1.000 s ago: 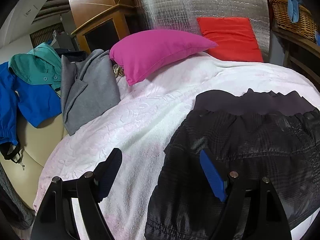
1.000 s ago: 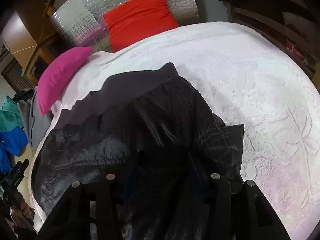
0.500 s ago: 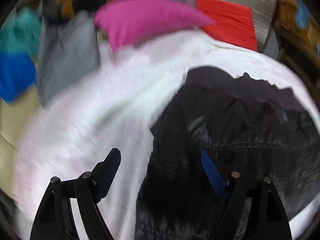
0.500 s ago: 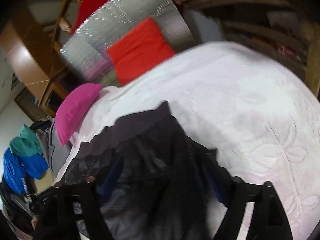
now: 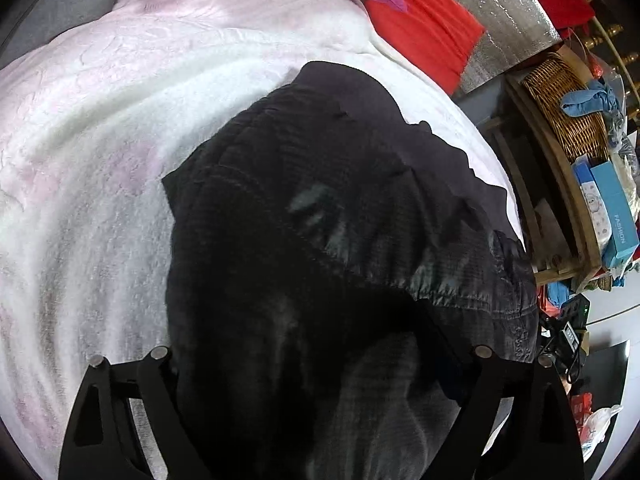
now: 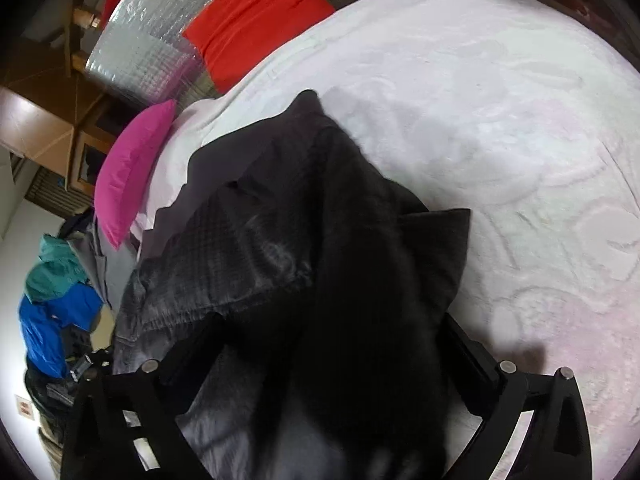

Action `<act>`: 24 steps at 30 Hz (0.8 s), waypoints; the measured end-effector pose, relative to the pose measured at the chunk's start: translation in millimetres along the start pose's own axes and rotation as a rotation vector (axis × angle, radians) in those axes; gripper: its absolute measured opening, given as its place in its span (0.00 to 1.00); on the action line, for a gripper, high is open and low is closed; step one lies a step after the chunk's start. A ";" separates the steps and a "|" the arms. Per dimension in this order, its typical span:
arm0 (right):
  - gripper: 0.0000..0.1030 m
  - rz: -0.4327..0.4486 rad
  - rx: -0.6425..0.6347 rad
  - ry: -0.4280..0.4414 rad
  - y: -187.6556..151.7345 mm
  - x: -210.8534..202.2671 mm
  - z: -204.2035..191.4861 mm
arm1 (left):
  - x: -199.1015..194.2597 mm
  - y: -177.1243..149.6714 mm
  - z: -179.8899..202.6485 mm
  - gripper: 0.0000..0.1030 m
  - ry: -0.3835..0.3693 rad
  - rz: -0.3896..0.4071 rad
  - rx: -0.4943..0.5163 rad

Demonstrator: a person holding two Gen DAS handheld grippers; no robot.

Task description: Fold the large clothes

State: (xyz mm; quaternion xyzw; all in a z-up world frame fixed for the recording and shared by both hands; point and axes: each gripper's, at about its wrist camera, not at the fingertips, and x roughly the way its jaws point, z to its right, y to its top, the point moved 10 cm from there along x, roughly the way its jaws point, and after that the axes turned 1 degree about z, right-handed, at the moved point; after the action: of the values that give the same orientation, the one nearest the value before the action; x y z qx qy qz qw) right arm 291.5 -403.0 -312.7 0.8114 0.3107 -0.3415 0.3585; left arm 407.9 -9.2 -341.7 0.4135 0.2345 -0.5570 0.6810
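Observation:
A black garment [image 5: 320, 220] with a gathered waistband lies bunched on the white-pink blanket [image 5: 100, 160]. My left gripper [image 5: 316, 360] points down over the garment's near part. Its jaws are opening wide, with dark cloth lying between the fingers and hiding the pads. In the right wrist view the same garment [image 6: 320, 240] is heaped in folds, one flap sticking out to the right. My right gripper [image 6: 328, 352] is also opening, its fingers standing far apart on either side of the heap. I see no pad pressing on the cloth.
A pink pillow [image 6: 132, 168] and a red pillow [image 6: 256, 20] lean at the head against a silver foil panel [image 6: 148, 52]. Blue, teal and grey clothes [image 6: 52, 312] are piled off the bed's left side. A wicker basket [image 5: 568, 100] and boxes stand on shelves.
The left gripper swung right and dipped down over the black garment, its jaws a little wider. The right jaws spread from a narrow hold on the cloth to wide apart.

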 end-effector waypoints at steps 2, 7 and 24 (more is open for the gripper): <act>0.76 0.019 -0.043 -0.002 0.9 0.8 -14.3 | -2.5 4.5 0.8 0.87 -0.009 0.022 -0.014; 0.43 0.109 -0.157 -0.076 15.7 -3.3 -46.6 | -15.9 19.5 1.2 0.50 0.027 0.124 -0.023; 0.71 0.159 -0.050 -0.145 68.9 13.2 -40.0 | -30.0 46.9 -1.1 0.64 0.404 0.275 0.017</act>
State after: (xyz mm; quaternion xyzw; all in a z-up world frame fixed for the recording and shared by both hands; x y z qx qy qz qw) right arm 363.9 -405.8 -277.1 0.7974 0.2270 -0.3621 0.4260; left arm 444.6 10.4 -304.7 0.5504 0.3024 -0.3670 0.6862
